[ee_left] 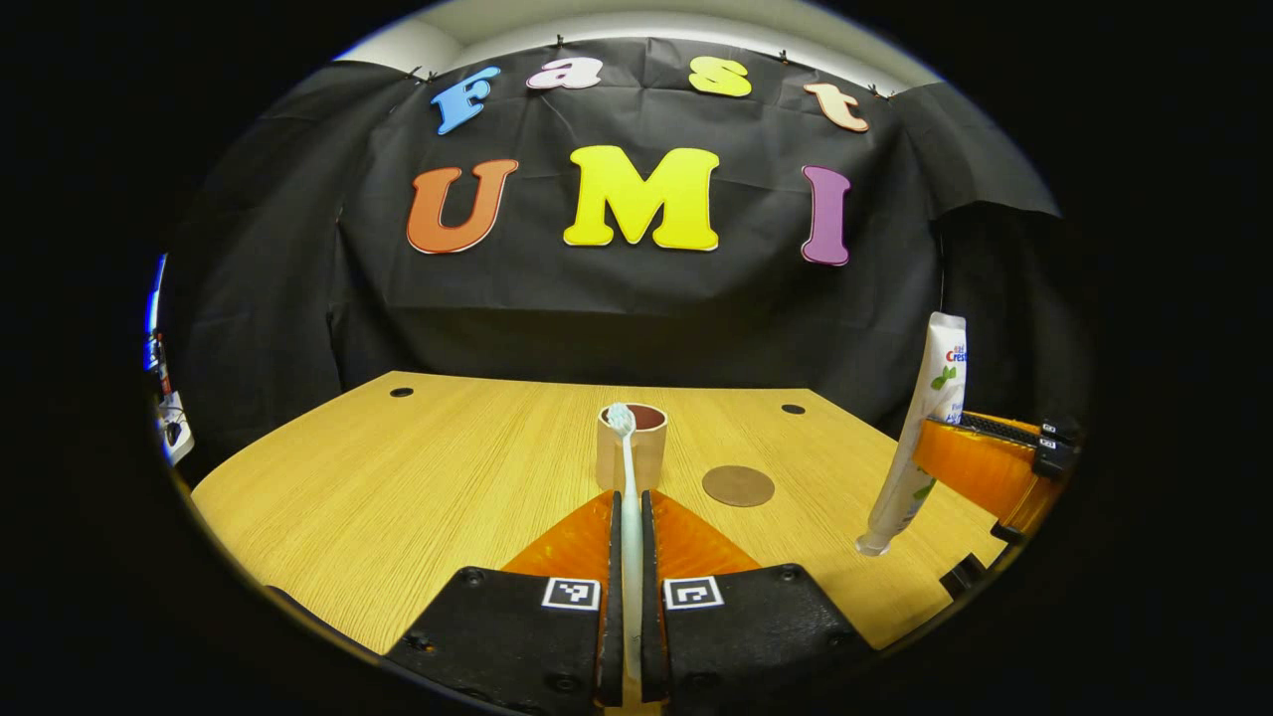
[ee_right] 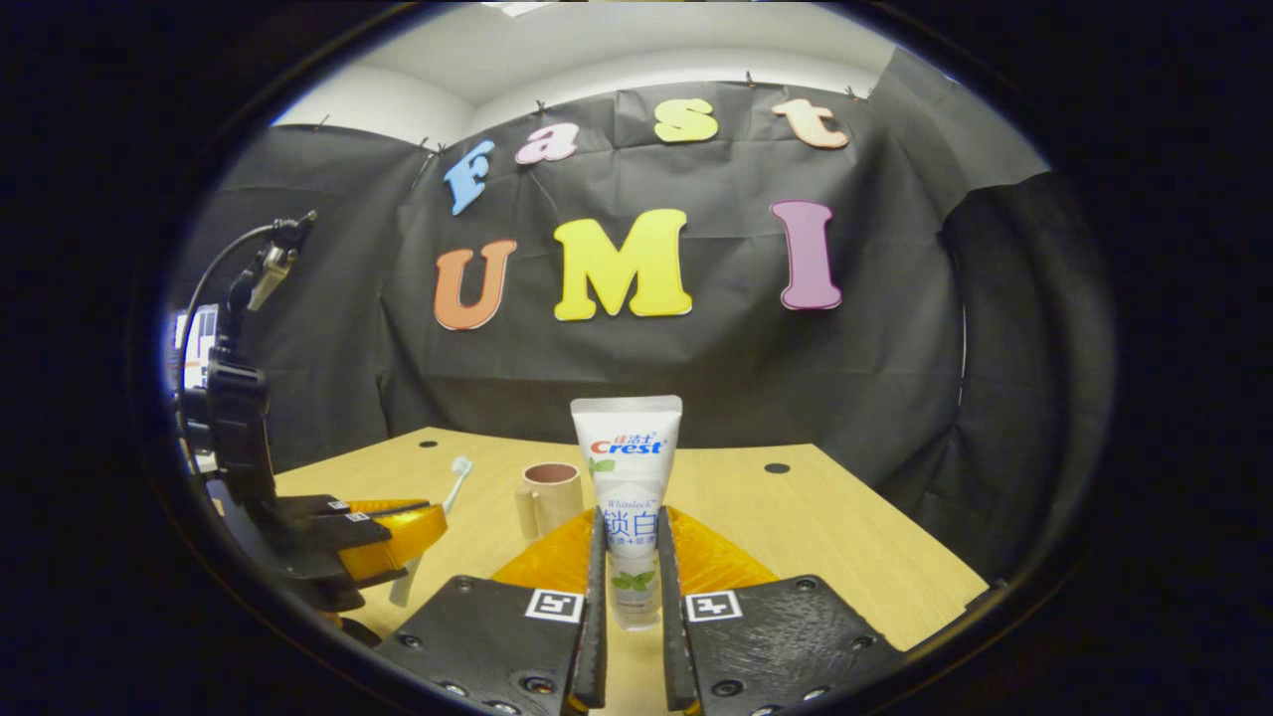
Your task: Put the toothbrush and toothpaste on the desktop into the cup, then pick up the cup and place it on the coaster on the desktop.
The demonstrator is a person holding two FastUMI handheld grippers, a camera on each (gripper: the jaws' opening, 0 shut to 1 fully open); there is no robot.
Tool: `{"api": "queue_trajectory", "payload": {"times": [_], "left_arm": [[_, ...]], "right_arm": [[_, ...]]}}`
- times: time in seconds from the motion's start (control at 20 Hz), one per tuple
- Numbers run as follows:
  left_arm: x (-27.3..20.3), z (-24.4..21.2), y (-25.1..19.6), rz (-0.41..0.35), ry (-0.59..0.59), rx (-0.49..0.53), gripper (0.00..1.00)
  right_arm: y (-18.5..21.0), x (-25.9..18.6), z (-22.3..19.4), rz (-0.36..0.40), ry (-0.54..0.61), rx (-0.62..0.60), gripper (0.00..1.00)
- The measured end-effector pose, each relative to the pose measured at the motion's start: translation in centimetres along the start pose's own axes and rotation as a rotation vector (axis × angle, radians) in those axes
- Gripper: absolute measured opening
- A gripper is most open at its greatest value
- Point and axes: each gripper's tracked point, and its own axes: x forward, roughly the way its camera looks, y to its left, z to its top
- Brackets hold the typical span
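**Both items held upright, cup standing off the coaster**

The left tool [ee_left: 628, 557] pinches the toothbrush [ee_left: 627, 467] by its handle, both fingers pressed on it, bristles up and lined up in front of the cup [ee_left: 633, 447]. The right tool [ee_right: 634, 587] pinches the toothpaste [ee_right: 628, 477] low on its body, crimped end up. Both are held above the bench [ee_left: 398, 497], neither in the cup. The cup stands on the bench toward the middle of its far edge, apart from the coaster [ee_left: 738, 485], which lies bare just to its right in the left gripper view.

Handling, as a judgement: the toothbrush looks light and stiff, but its thin smooth handle could swivel in the grip, so a hold near mid-handle suits it. The toothpaste is a soft tube that dents and can slide under pressure; a grip on the fuller lower body is safer than on the flat crimp. The cup seems light and rigid, probably easy to tip once tall things lean in it; its rim or wall looks the best hold.

The left gripper view shows the coaster and the tube's cap end hanging just above the bench near its right edge. The right gripper view shows the cup's handle and the left tool near the left edge.
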Motion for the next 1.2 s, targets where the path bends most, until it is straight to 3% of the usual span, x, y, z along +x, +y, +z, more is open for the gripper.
{"api": "queue_trajectory", "payload": {"times": [0.2, 0.6, 0.95, 1.2], "left_arm": [[1.2, 2.2, 0.4, 0.006, -0.058, 0.003, 0.1], [8.7, 5.2, 0.6, -0.007, -0.054, -0.001, 0.1], [14.5, 9.9, 1.4, -0.007, -0.13, 0.015, 0.09], [18.8, 11.2, 2.3, -0.006, -0.132, -0.071, 0.09]], "right_arm": [[0.0, 0.0, 0.1, -0.002, -0.004, 0.0, 0.25], [-1.2, 0.6, 0.4, -0.022, -0.003, 0.013, 0.23], [-2.6, 1.5, -0.2, -0.038, 0.026, 0.044, 0.23], [-1.8, 1.6, -0.4, -0.011, 0.025, 0.031, 0.23]]}}
